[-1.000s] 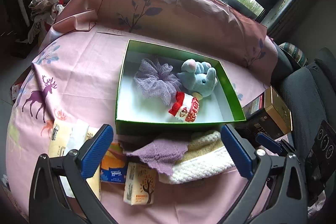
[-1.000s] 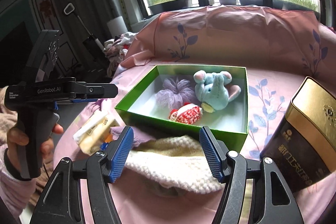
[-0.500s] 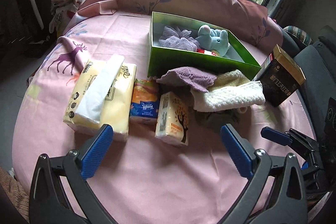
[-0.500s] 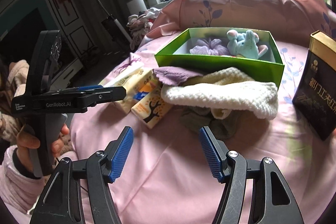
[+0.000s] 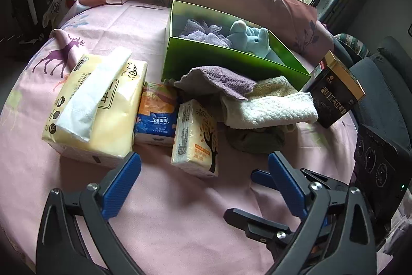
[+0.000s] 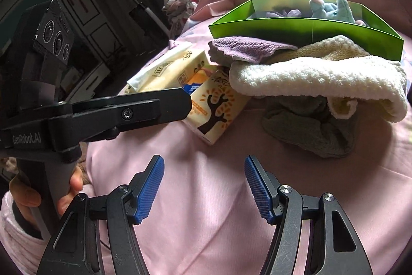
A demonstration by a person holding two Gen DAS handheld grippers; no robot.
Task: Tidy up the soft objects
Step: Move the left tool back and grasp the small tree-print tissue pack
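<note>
From left to right on the pink-clothed bench [image 5: 180,210]: a large yellow tissue pack [image 5: 97,105] with a white sheet pulled up through its slot, a small blue-and-orange Tempo tissue packet [image 5: 157,115], and a cream tissue packet printed with a tree [image 5: 195,138], lined up side by side, probably as goods waiting to be sorted. Next comes a heap of cloths: a purple cloth [image 5: 219,80] on top, a white knitted towel [image 5: 270,108] beneath it, and a grey-green cloth [image 5: 255,138] largely buried under both, its shape hard to read. Behind the heap stands the green box [image 5: 221,63], the likely destination, already holding a lilac mesh puff [image 5: 203,31] and a blue plush elephant [image 5: 253,39]; its near wall hides the box floor. A dark tea tin [image 5: 334,97] stands at far right. The left claw [image 5: 203,179] has just narrowed slightly yet stands wide apart with nothing between its jaws; the right claw [image 6: 203,187] is half spread, also empty, facing the cloth heap.
</note>
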